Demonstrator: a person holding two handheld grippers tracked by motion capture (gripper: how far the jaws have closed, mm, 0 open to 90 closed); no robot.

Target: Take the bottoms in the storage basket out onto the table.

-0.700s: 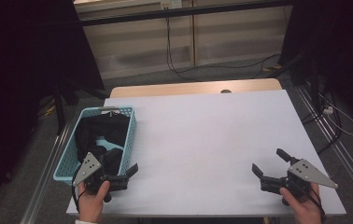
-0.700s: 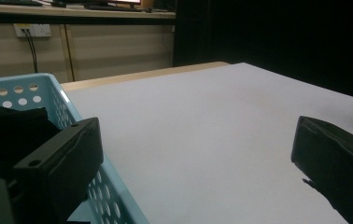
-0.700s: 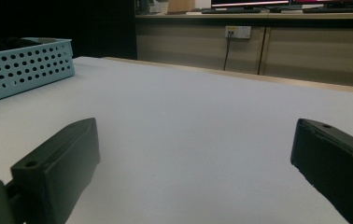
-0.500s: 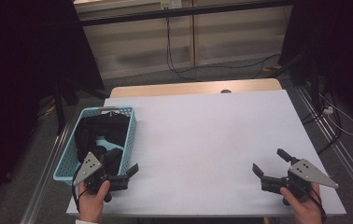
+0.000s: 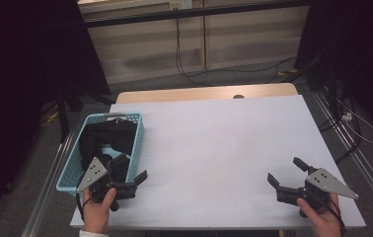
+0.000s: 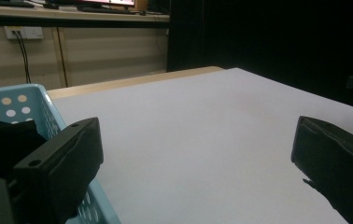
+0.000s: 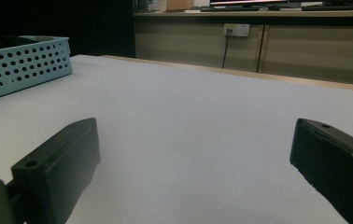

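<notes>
1. Currently, the left gripper (image 5: 134, 180) hangs with jaws spread and nothing between them, just beside the near corner of the light-blue perforated basket (image 5: 137, 143). The black garment (image 5: 106, 139) lies bundled inside that basket.
2. The right gripper (image 5: 287, 177) is likewise released and empty, low over the white table (image 5: 224, 148) near its front right corner, well apart from the basket.
3. Risk: one left jaw sits close against the basket wall in the left gripper view (image 6: 48, 116). A reach into the basket from this angle could catch the rim and push or tip the basket toward the table's left edge.
4. Risk: the garment is soft and folded on itself. A shallow pinch would likely gather one layer only, and the rest could snag on the perforated wall.
5. Risk: dark fabric against black jaws makes the grip hard to verify.
</notes>
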